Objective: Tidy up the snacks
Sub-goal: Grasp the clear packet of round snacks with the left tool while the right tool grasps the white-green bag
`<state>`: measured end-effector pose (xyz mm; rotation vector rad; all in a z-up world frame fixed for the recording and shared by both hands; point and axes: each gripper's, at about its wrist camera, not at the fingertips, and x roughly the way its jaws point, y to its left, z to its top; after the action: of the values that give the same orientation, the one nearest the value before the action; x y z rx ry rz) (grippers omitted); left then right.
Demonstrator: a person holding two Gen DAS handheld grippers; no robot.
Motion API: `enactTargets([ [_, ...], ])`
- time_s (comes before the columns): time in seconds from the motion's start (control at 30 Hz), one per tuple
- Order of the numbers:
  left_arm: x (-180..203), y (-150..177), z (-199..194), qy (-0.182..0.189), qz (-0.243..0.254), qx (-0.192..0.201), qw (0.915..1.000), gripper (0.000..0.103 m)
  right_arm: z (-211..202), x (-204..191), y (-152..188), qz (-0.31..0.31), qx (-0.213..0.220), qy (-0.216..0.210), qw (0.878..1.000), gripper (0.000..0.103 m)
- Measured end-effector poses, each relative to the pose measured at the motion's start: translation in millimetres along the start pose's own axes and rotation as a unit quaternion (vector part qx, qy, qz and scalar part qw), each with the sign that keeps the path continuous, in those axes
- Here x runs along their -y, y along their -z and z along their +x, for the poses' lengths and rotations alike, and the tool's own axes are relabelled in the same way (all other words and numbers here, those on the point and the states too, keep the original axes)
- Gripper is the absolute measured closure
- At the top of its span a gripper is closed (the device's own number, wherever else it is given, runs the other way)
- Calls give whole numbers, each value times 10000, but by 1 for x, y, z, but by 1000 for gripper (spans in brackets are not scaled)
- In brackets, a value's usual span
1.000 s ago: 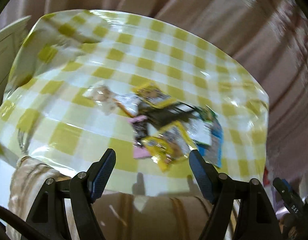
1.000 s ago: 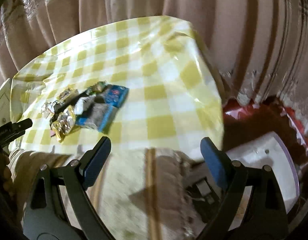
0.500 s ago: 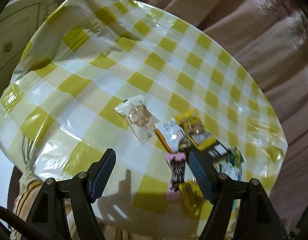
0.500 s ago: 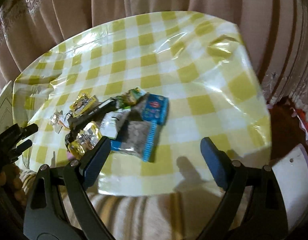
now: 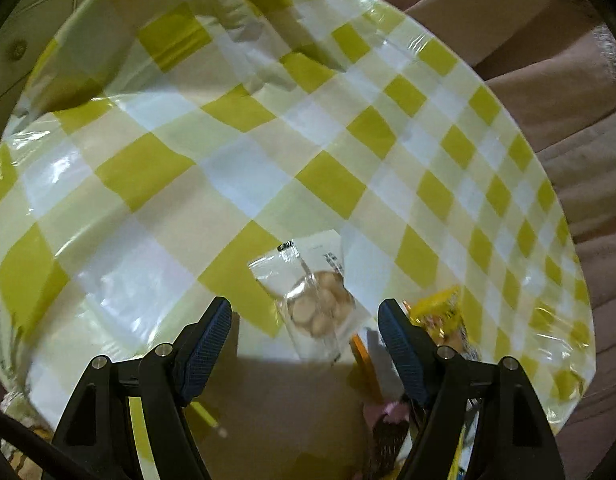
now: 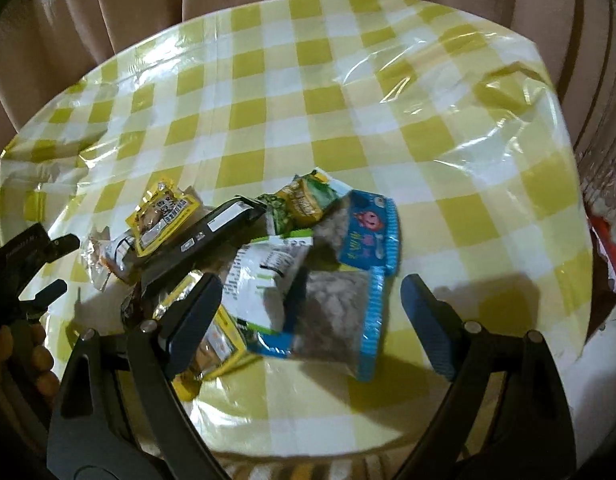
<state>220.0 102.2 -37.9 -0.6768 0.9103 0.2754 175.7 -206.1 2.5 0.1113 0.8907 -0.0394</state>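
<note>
- Though print is seen on the snack packets (image 6: 268,264), none can be read.
- Left gripper (image 5: 304,336) and right gripper (image 6: 312,308) are held released, nothing grasped.
- The clear biscuit packet (image 5: 312,300) is partly shadowed.

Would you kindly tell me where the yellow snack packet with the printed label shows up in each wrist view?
Left wrist: yellow packet, low right, beside the right fingertip.
Right wrist: yellow packet, left of centre, on the pile's far left.
Shared landmark: yellow checked tablecloth.
</note>
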Motion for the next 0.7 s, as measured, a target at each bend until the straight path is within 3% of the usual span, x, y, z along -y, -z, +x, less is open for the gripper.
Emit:
enactTargets([
  [0.23, 14, -6, 19, -495, 354, 135, 9981, 27, 27, -12, -7, -67, -135, 191, 9997, 11],
  [0.33, 28, 0, 27, -934, 846, 202, 9918, 31, 36, -14, -7, -96, -241, 258, 9993, 11],
  [0.53, 43, 6, 31, -1227, 1385, 296, 9823, 54, 47, -19, -7, -222, -339, 366, 9985, 11],
  [0.63, 43, 6, 29, -1128, 1408, 303, 9831, 60, 52, -21, -7, -284, -442, 338, 9980, 20],
  [0.7, 42, 6, 28, -1058, 1362, 310, 9845, 62, 55, -24, -7, -352, -529, 330, 9974, 38],
])
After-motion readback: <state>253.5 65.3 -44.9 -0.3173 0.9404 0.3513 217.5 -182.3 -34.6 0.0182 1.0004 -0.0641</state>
